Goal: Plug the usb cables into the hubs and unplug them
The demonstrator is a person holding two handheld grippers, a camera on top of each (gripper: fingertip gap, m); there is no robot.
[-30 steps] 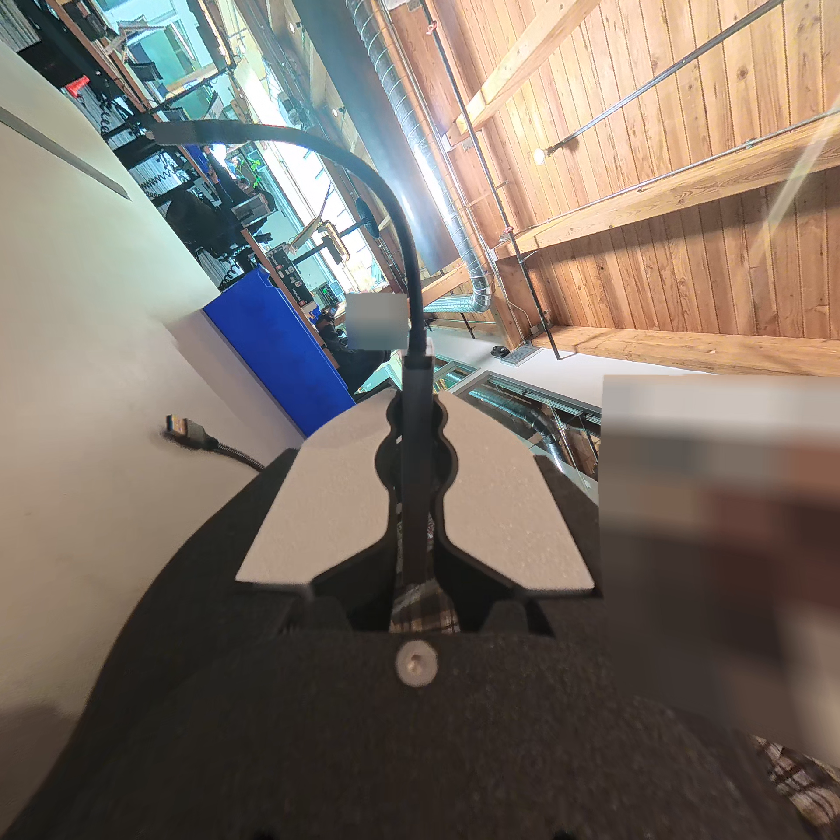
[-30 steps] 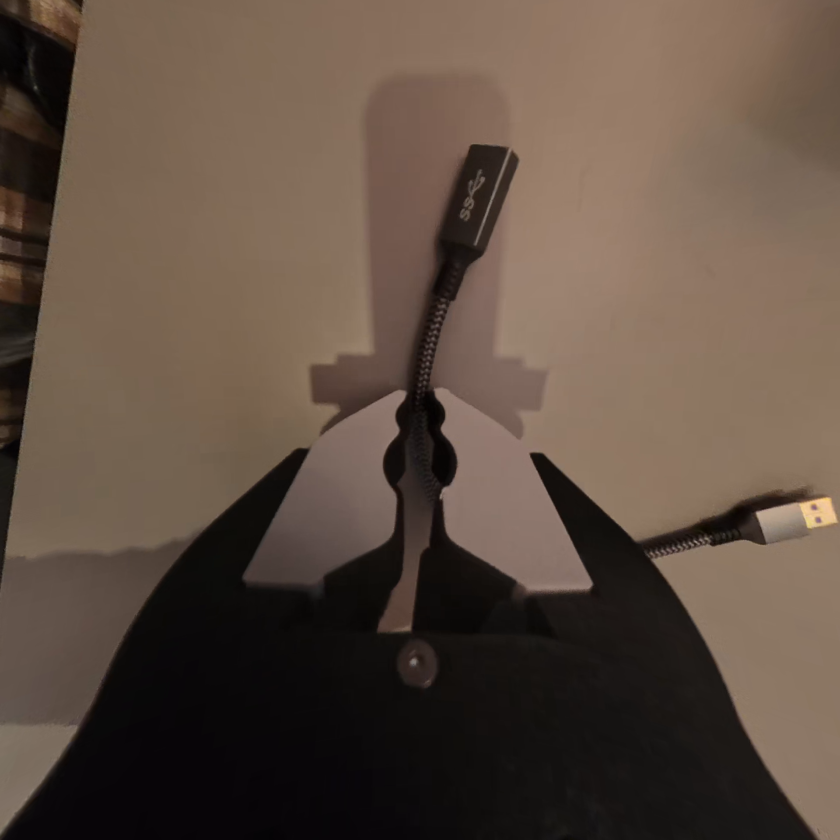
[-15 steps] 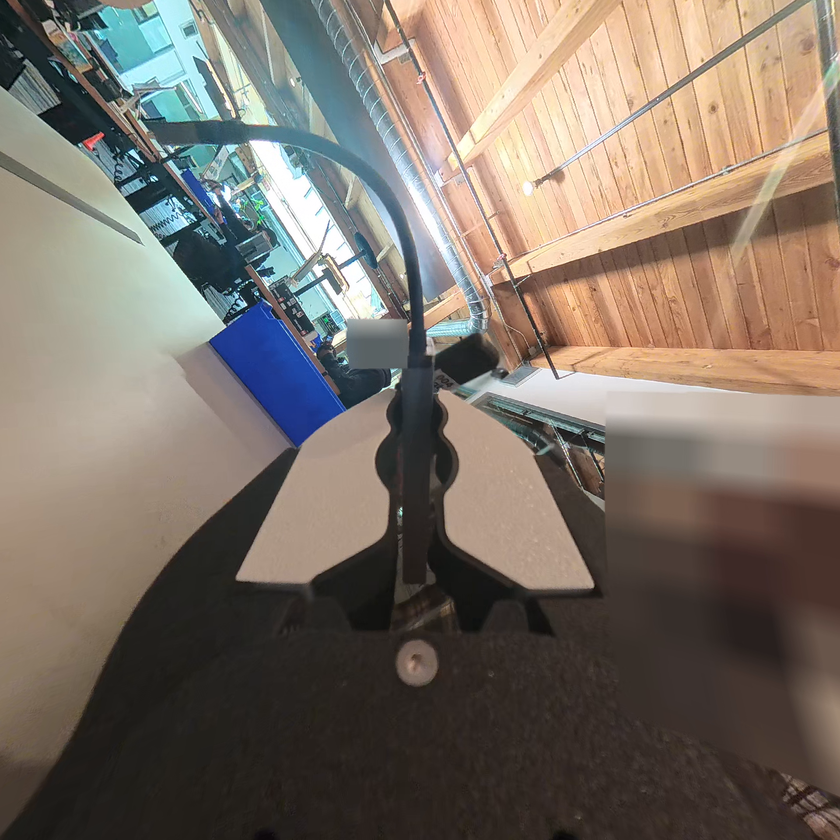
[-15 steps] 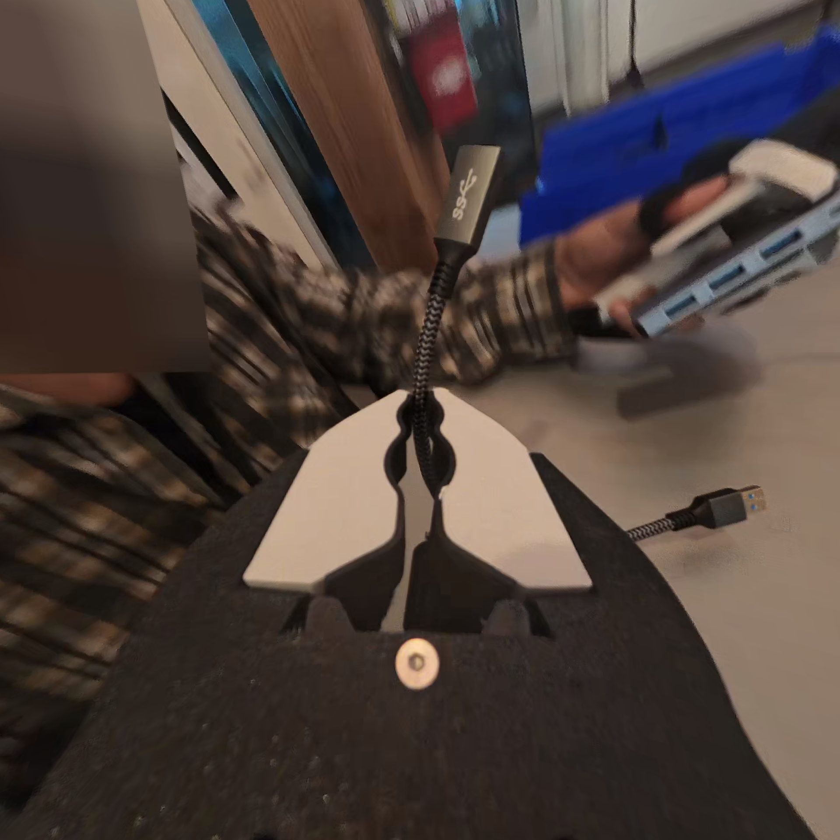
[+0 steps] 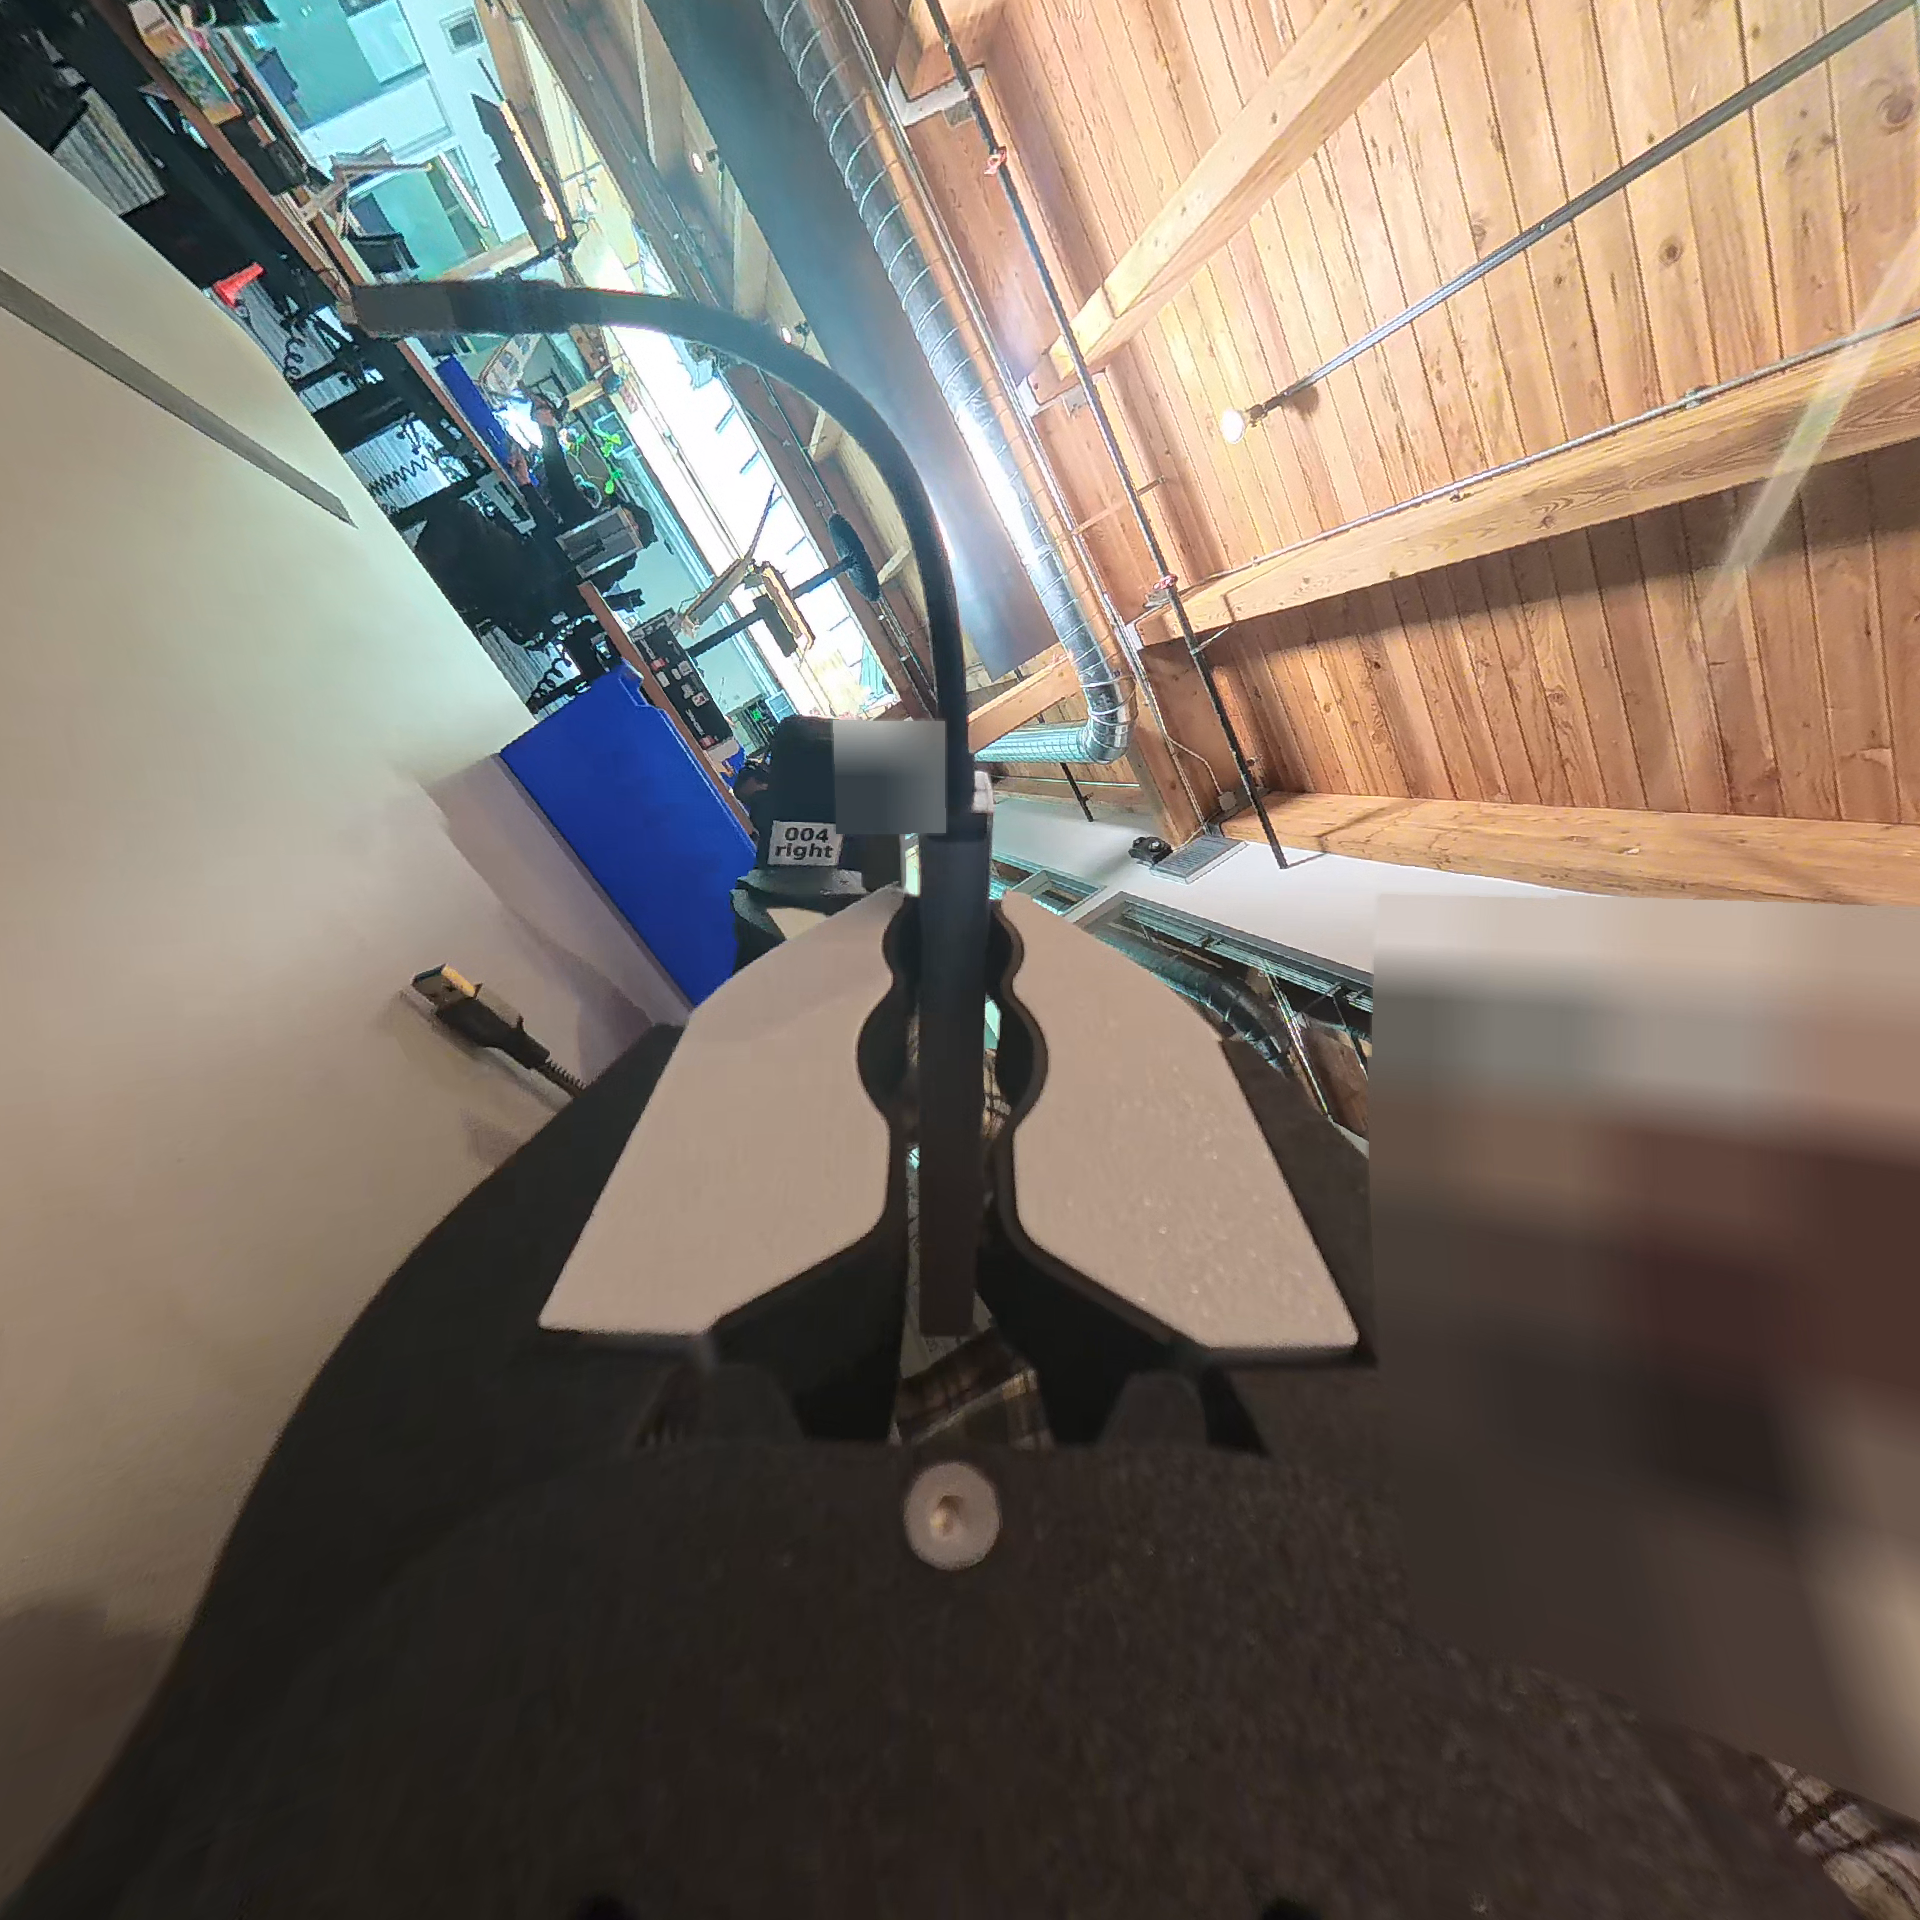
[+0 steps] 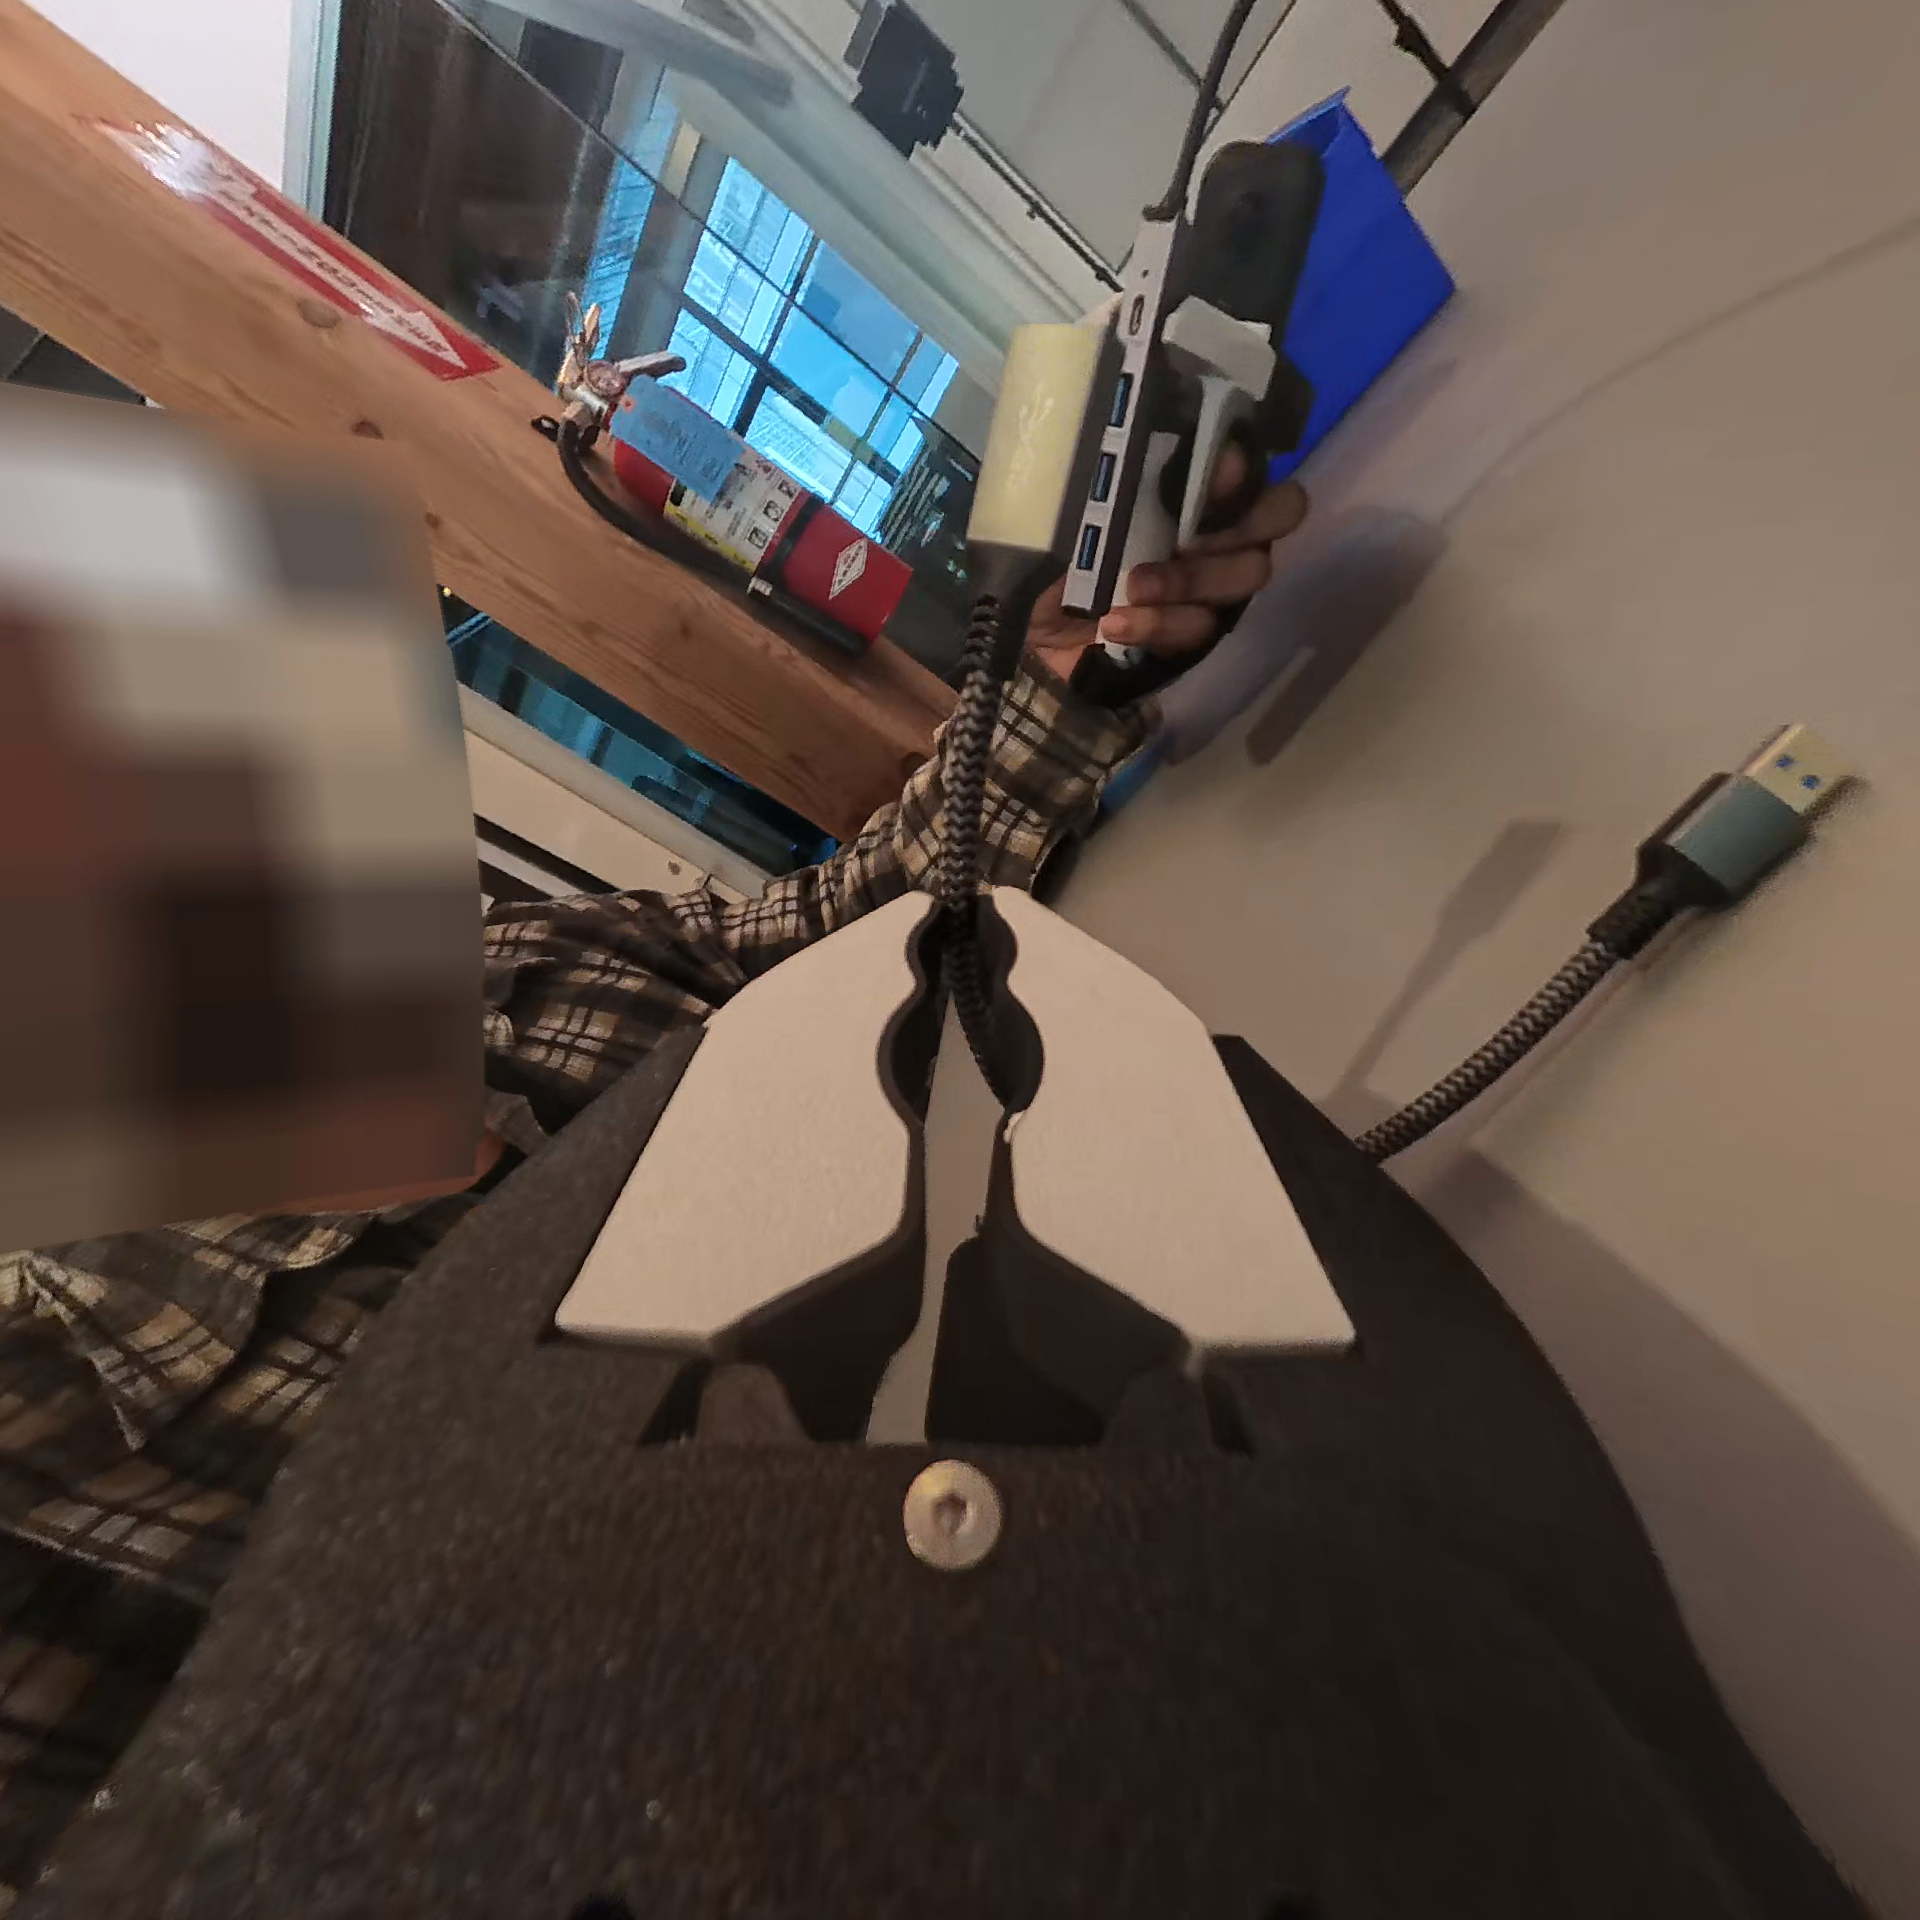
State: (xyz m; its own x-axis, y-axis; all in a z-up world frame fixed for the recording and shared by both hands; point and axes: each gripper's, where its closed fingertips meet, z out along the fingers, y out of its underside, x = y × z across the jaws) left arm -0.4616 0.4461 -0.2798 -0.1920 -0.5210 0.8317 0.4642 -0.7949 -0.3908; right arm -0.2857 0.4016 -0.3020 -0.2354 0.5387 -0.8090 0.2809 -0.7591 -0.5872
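My left gripper is shut on a slim dark USB hub, seen edge-on. The hub's own black cable arches up and to the left. My right gripper is shut on a braided USB cable. That cable's grey socket end stands up just in front of the hub, whose blue ports face it. The left gripper holds the hub there, above the table. The cable's USB-A plug hangs free by the white table, and also shows in the left wrist view.
A blue bin stands on the white table behind the grippers, and shows in the right wrist view too. A plaid-sleeved arm reaches to the left gripper. A red fire extinguisher hangs on a wooden beam.
My right gripper swung up from facing the table to face the hub, carrying the cable; its socket end now sits close beside the hub's ports. The left gripper keeps its hold on the hub.
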